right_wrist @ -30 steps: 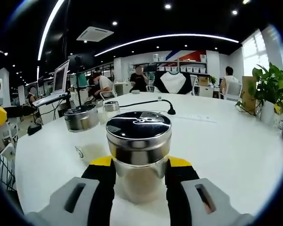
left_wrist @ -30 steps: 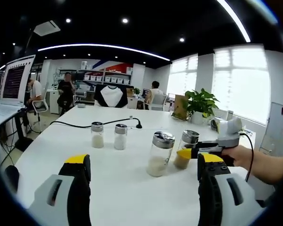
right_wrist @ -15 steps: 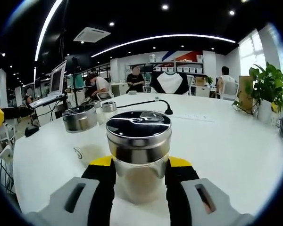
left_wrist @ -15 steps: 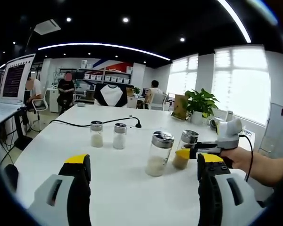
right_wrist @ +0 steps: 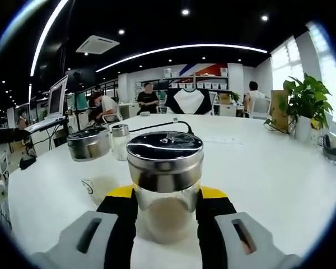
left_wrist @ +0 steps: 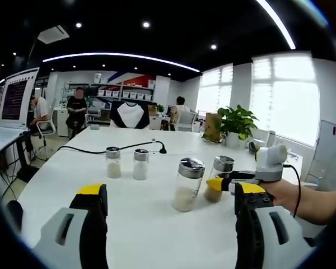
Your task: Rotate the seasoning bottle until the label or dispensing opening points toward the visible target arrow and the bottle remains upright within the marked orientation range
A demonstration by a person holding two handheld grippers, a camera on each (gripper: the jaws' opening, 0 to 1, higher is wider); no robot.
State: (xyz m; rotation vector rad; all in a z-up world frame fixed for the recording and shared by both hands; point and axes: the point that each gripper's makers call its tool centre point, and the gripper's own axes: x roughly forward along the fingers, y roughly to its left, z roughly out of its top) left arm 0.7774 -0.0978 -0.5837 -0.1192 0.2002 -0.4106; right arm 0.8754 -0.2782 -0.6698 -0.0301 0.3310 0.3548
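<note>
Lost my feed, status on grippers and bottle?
Right gripper shut on seasoning bottle, upright on white table. Left gripper open, empty. Second shaker close beside the held one.

An open office with a dark ceiling (left_wrist: 157, 39) set with small round spotlights and a long curved strip of white light (left_wrist: 123, 56). A square air-conditioning vent (right_wrist: 97, 43) sits in the ceiling. Tall bright windows (left_wrist: 283, 95) line one white wall. A big round white table (left_wrist: 151, 224) fills the foreground; a black cable (left_wrist: 101, 147) trails across it. A leafy green potted plant (left_wrist: 237, 122) stands near the windows. At the far end, shelves with white boxes (left_wrist: 129, 93) run along a wall with a red panel (left_wrist: 140, 80). People sit at desks there, and a laptop with a lit screen (left_wrist: 14, 101) stands on a raised stand to one side.
</note>
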